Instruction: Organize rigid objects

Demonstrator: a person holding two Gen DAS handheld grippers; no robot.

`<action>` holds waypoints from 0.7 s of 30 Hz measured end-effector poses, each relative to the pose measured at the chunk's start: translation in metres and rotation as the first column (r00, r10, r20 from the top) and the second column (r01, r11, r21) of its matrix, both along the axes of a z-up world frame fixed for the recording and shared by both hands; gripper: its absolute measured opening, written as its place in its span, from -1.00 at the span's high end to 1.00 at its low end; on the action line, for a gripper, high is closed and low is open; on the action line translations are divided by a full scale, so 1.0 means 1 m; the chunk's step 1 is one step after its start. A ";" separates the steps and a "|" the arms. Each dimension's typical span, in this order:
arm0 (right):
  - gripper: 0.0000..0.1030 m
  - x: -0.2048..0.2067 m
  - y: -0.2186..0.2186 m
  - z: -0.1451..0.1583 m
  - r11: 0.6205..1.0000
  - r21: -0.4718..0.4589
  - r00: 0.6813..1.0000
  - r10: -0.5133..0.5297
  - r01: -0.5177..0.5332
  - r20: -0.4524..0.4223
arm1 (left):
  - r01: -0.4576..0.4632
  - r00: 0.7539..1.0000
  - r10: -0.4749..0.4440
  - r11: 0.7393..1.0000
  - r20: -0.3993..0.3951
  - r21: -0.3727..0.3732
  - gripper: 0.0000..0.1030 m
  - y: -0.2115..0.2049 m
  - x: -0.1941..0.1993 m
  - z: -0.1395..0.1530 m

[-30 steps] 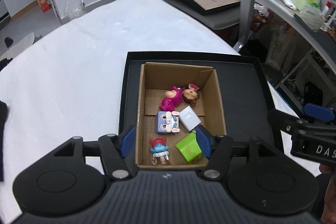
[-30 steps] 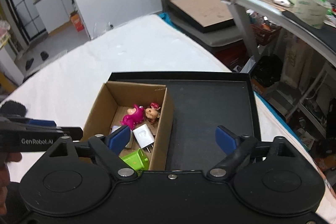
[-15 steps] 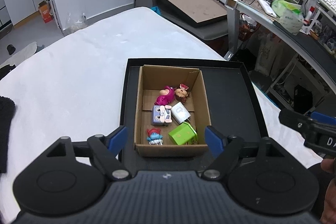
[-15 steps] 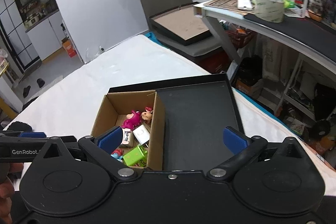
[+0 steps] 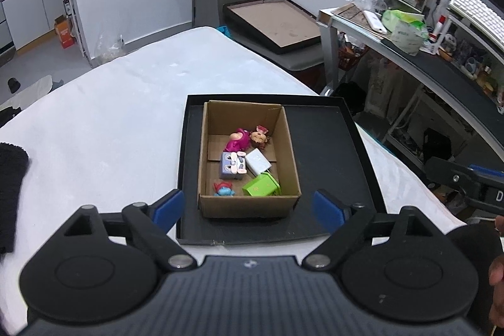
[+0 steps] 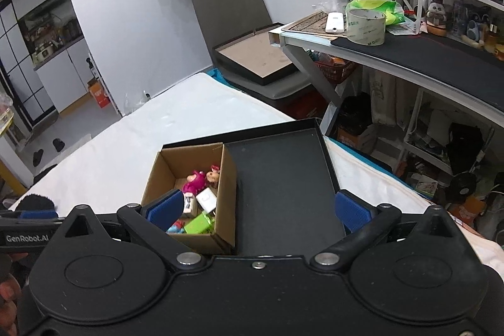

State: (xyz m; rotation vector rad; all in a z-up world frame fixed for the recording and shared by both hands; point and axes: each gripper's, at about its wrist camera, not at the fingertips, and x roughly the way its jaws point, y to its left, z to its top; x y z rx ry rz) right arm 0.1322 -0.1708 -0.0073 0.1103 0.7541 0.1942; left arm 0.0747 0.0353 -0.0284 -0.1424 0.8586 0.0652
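Note:
An open cardboard box (image 5: pixel 291 153) (image 6: pixel 227 178) stands in the left part of a shallow black tray (image 5: pixel 334 166) (image 6: pixel 283 178) on the white table. Inside lie a magenta figure (image 5: pixel 237 140) (image 6: pixel 194 181), a brown doll (image 5: pixel 259 137), a purple block toy (image 5: pixel 232 166), a white charger (image 5: pixel 258 161) (image 6: pixel 206 199), a green box (image 5: pixel 261 186) (image 6: pixel 199 224) and a blue figure (image 5: pixel 223 189). My left gripper (image 5: pixel 248 207) is open and empty, held back above the tray's near edge. My right gripper (image 6: pixel 259 208) is open and empty, to the right of it.
A dark cloth (image 5: pixel 11 188) lies at the table's left edge. A chair with a framed board (image 5: pixel 274 21) stands beyond the table. A cluttered desk (image 6: pixel 409 52) runs along the right.
Both grippers pulled back and rose away from the box. The left gripper's jaws opened wider. The box and toys look smaller and stayed put.

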 end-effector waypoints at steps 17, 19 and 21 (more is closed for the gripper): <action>-1.00 -0.043 -0.002 0.022 1.000 -0.023 1.000 -0.001 0.002 0.022 | 0.046 0.998 -0.047 0.998 0.030 0.035 -0.77 -0.015 -0.051 0.015; -1.00 -0.047 -0.003 0.023 1.000 -0.012 1.000 0.001 -0.001 0.013 | 0.042 0.999 -0.043 0.999 0.033 0.035 -0.77 -0.016 -0.054 0.016; -1.00 -0.052 -0.004 0.025 1.000 -0.015 1.000 0.002 -0.002 0.019 | 0.051 0.998 -0.052 0.998 0.037 0.030 -0.77 -0.017 -0.057 0.017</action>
